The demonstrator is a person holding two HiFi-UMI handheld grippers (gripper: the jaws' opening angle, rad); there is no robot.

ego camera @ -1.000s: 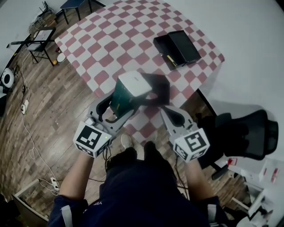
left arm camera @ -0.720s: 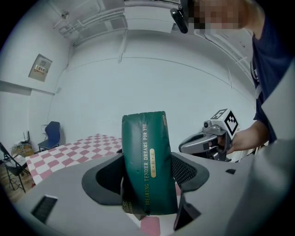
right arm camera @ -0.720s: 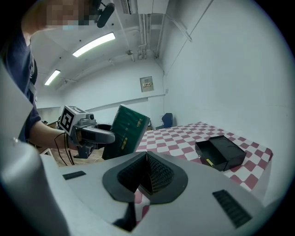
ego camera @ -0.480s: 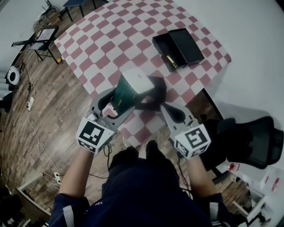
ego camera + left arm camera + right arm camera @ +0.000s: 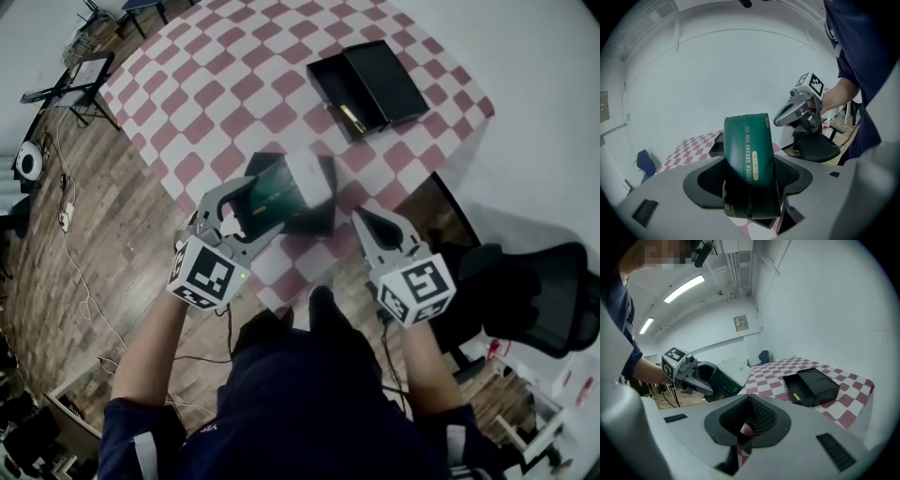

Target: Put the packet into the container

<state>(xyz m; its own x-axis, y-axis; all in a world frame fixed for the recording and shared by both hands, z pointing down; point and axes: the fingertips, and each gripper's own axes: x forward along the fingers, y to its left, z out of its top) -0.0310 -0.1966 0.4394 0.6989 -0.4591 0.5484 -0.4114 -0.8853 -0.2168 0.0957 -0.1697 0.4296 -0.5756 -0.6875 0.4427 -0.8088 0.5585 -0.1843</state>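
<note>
**Green packet clamped in the left gripper, short of the box**

The left gripper has its jaws closed on a dark green, gold-lettered packet with a white end. In the left gripper view the packet fills the gap between the two jaws and sticks out well past them, tilted slightly. It is held in the air over the near part of the table with the red-and-white checked cloth.

The black rectangular container lies open on the far right part of that table, its two halves side by side. A small yellowish object rests in its left half. The packet is well apart from the container, on its near left side.

The right gripper hangs near the table's near edge, just right of the packet. Its jaws are together with nothing between them. A black office chair stands on the floor to the right.
</note>
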